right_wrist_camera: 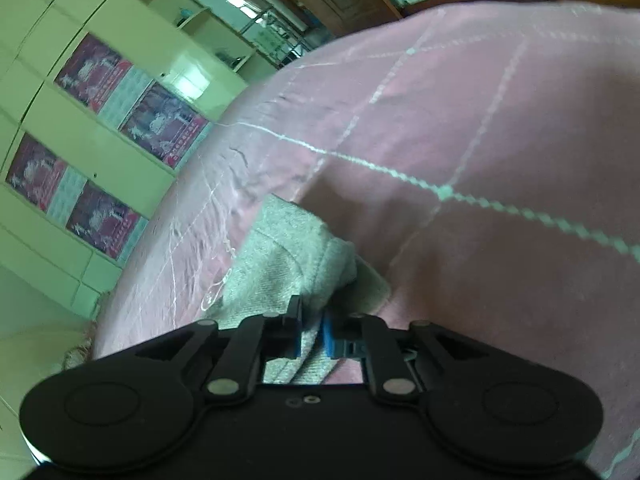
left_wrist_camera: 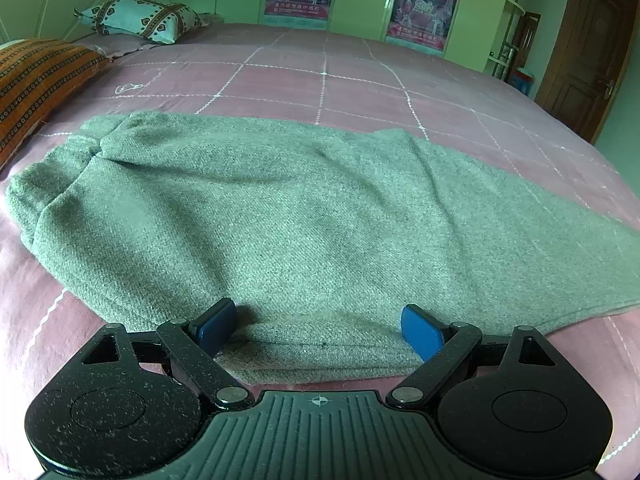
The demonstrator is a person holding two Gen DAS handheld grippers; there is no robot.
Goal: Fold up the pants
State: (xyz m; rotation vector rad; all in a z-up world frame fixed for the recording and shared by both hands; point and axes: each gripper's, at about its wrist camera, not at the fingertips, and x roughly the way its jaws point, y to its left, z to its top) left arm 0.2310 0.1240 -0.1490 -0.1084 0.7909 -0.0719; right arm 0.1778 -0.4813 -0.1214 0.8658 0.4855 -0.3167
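Grey knit pants point(left_wrist_camera: 256, 216) lie spread across the pink bed, stretching from a bunched end at the left to the right edge of the left wrist view. My left gripper point(left_wrist_camera: 320, 330) is open, its blue pads point(left_wrist_camera: 420, 332) resting on the near edge of the pants, one on each side of a fold. In the right wrist view my right gripper point(right_wrist_camera: 312, 334) is shut on a bunched end of the pants point(right_wrist_camera: 288, 264), held above the bed; the view is tilted.
The pink quilted bedspread point(left_wrist_camera: 360, 88) has white stitched lines. An orange striped pillow point(left_wrist_camera: 36, 80) and a patterned pillow point(left_wrist_camera: 140, 18) sit at the far left. Green wardrobes with posters point(left_wrist_camera: 424, 12) and a brown door point(left_wrist_camera: 588, 52) stand beyond the bed.
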